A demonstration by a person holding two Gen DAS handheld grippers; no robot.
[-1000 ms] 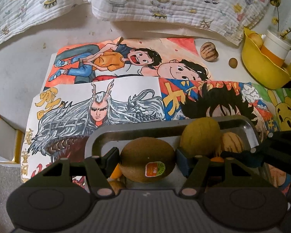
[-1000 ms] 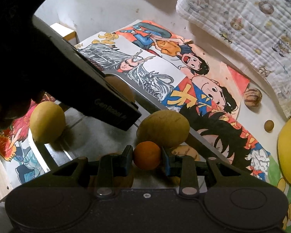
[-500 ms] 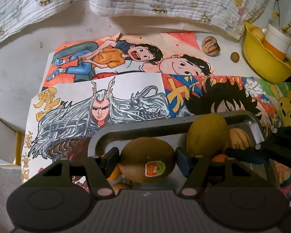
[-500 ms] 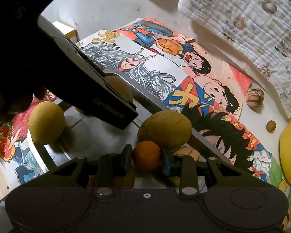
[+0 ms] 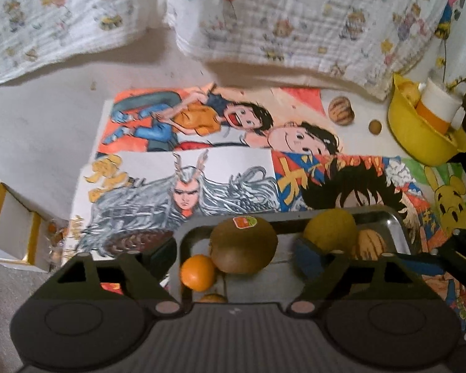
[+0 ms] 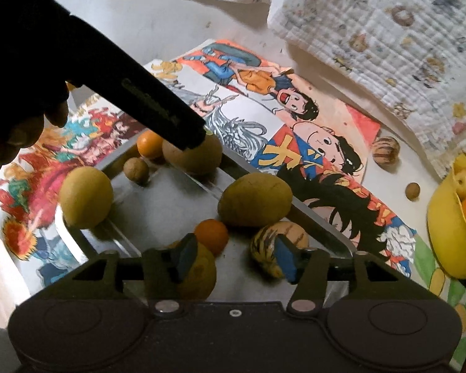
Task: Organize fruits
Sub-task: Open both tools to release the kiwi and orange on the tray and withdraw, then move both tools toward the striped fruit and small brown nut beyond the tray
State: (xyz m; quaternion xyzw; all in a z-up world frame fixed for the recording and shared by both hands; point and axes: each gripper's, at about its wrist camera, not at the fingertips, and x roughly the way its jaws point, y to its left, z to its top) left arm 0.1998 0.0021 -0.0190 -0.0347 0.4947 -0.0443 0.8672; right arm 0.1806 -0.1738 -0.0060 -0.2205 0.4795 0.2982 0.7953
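On the metal tray [image 6: 158, 205], amid the drawings [image 5: 183, 155]: a kiwi [image 5: 244, 245] set down at the far rim, touching a small orange [image 5: 198, 273], no longer pinched by the left gripper [image 5: 233, 248], now spread wide around it. Likewise released a second ago: the other small orange [image 6: 212, 235], lying free beside a yellow-green fruit [image 6: 254, 200], with the right gripper [image 6: 231, 258] parted just above. By that reckoning, two more fruits delivered. Off the tray, well apart, a striped fruit [image 5: 341, 110] and a small brown nut [image 5: 375, 126] near the yellow bowl [image 5: 419, 143].
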